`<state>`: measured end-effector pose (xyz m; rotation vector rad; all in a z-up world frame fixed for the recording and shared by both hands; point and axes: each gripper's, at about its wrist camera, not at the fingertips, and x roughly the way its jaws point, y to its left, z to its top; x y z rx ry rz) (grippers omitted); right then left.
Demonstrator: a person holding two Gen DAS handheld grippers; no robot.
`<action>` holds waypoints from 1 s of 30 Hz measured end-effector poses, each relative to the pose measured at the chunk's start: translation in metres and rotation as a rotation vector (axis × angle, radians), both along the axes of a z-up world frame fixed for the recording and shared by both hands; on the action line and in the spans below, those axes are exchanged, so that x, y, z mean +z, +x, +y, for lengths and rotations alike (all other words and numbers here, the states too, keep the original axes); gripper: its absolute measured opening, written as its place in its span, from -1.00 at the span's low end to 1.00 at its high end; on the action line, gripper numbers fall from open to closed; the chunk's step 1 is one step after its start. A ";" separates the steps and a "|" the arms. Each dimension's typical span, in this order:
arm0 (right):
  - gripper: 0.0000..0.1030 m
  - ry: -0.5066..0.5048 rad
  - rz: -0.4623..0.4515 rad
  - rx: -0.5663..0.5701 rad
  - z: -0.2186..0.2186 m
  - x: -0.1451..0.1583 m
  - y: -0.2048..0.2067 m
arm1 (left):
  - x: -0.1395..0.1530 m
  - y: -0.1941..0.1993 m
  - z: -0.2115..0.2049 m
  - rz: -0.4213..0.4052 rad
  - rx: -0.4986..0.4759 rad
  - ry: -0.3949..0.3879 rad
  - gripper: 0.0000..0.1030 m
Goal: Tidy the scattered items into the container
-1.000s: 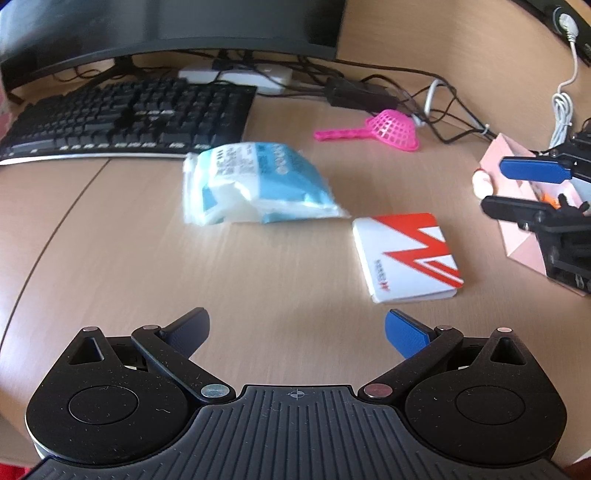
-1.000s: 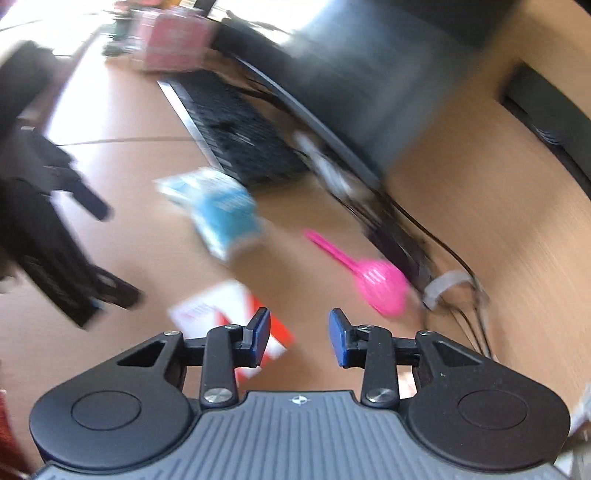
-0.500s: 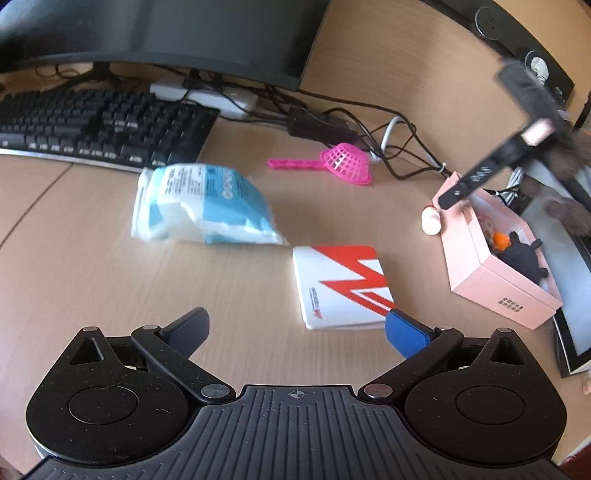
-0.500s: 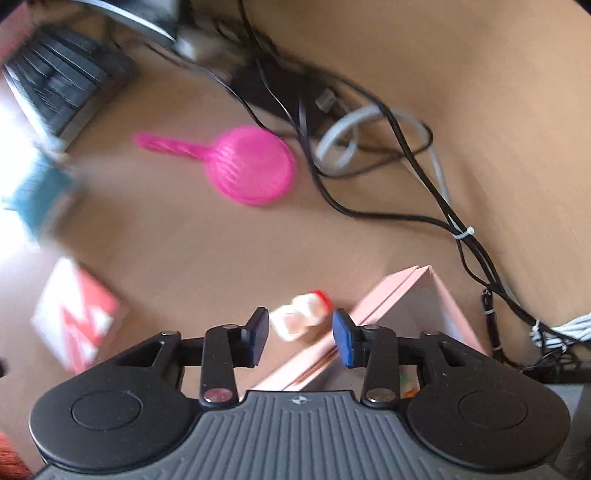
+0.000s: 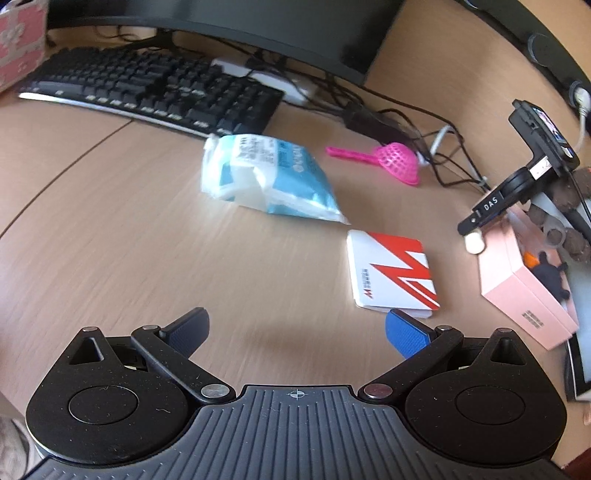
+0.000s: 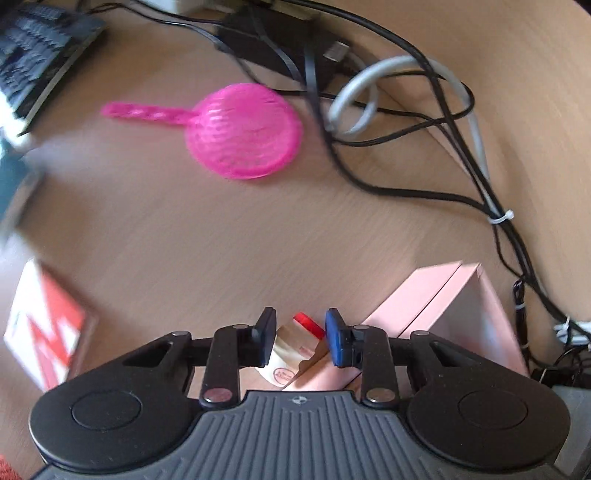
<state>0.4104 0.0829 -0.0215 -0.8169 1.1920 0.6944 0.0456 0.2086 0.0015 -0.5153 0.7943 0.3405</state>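
- Pink box (image 6: 439, 295) sat on the wooden desk (image 6: 258, 240), and a small white bottle with a red cap (image 6: 295, 347) lay just beside its wall.
- A second before, the right gripper (image 6: 300, 341) was far off; now it had swung over, and its fingers had closed on the bottle.
- I think lifting came next.
- Left gripper (image 5: 295, 328) stayed wide, holding nothing, near the red-and-white packet (image 5: 391, 273).

Light wood desk (image 5: 110, 229), black keyboard (image 5: 147, 88) beneath dark curved monitor (image 5: 258, 22), tangled cables (image 6: 424, 147), bright daylight
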 end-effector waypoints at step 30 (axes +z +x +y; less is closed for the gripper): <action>0.69 0.636 -0.484 -0.585 -0.211 0.032 -0.221 | -0.003 0.053 -0.083 0.096 -0.441 0.207 1.00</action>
